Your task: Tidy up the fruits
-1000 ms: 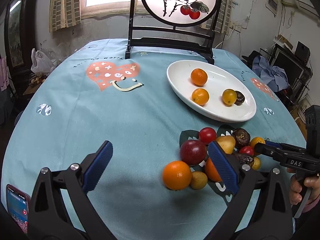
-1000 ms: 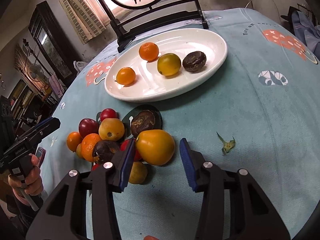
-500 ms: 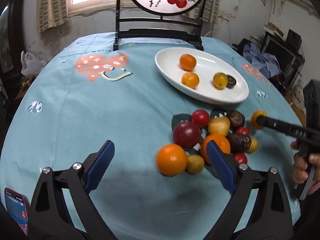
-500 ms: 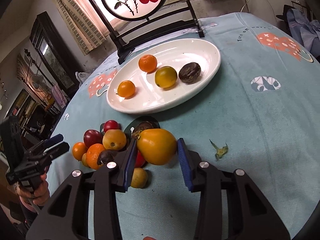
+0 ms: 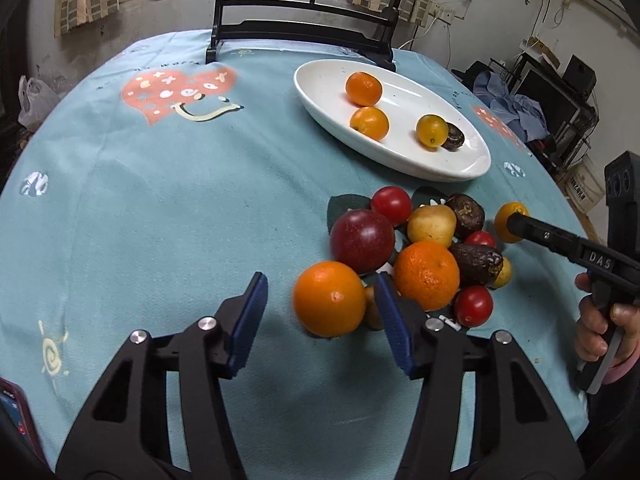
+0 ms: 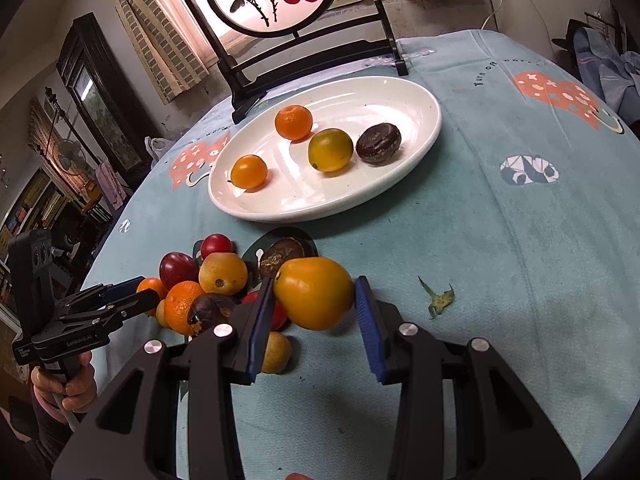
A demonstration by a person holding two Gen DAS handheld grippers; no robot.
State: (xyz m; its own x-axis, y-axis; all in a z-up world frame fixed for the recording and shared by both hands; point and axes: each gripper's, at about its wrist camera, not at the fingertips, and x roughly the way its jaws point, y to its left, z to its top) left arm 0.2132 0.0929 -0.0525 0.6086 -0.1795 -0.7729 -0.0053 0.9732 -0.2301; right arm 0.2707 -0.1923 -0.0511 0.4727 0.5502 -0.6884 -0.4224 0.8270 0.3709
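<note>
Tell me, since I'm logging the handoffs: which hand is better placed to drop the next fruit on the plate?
Right. The right gripper is already clamped on the yellow-orange fruit, with the plate just ahead. The left gripper is only closing around an orange, not yet gripping.

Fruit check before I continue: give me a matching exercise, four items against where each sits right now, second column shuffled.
Items:
1. yellow-orange fruit
2. big orange
3. dark passion fruit
4. dried leaf scrap

Places:
A. on the white plate
B. alone on the tablecloth
C. gripped in the right claw
D. between the closing left claw pads, left pad apart from it

Pairs: 1-C, 2-D, 3-A, 4-B
</note>
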